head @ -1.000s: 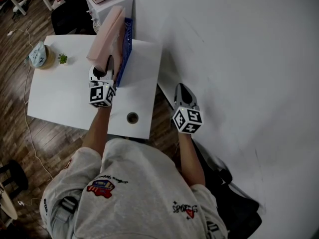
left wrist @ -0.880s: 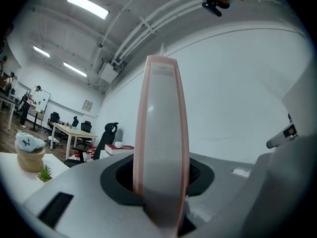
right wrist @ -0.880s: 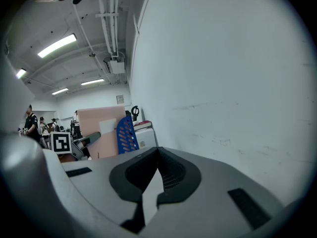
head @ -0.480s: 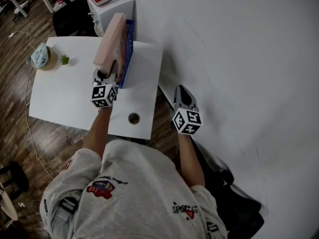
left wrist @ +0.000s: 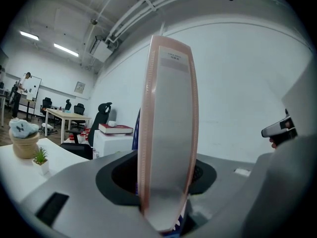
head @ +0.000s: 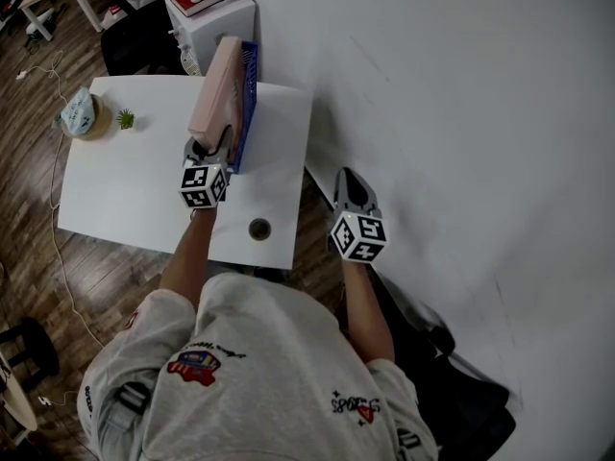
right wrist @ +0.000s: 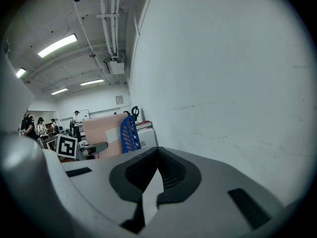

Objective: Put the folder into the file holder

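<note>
Left gripper [head: 213, 145] has the pink folder [head: 215, 89] standing on edge between its jaws. The jaws have just been opening. In the left gripper view the folder's [left wrist: 168, 133] spine fills most of the gap, with a thin dark sliver beside it at 3 o'clock, so the hold looks slack rather than tight.

From the head view the folder runs away from this gripper toward 12 o'clock, upright on the white table [head: 125, 190]. The blue file holder [head: 246, 104] is just beside it at 3 o'clock.

Right gripper [head: 351, 179] hangs off the table at about 4 o'clock from the left one, in front of the white wall. Its jaws are together at the tips with nothing between them. Its own view shows the folder [right wrist: 101, 135] and file holder [right wrist: 130, 133] side by side at 9 o'clock.

Hidden are the folder's bottom edge, behind the gripper body, and most of the file holder, behind the folder. Whether the folder sits inside a slot or only against the holder cannot be told. The label on the spine is too small to read.
</note>
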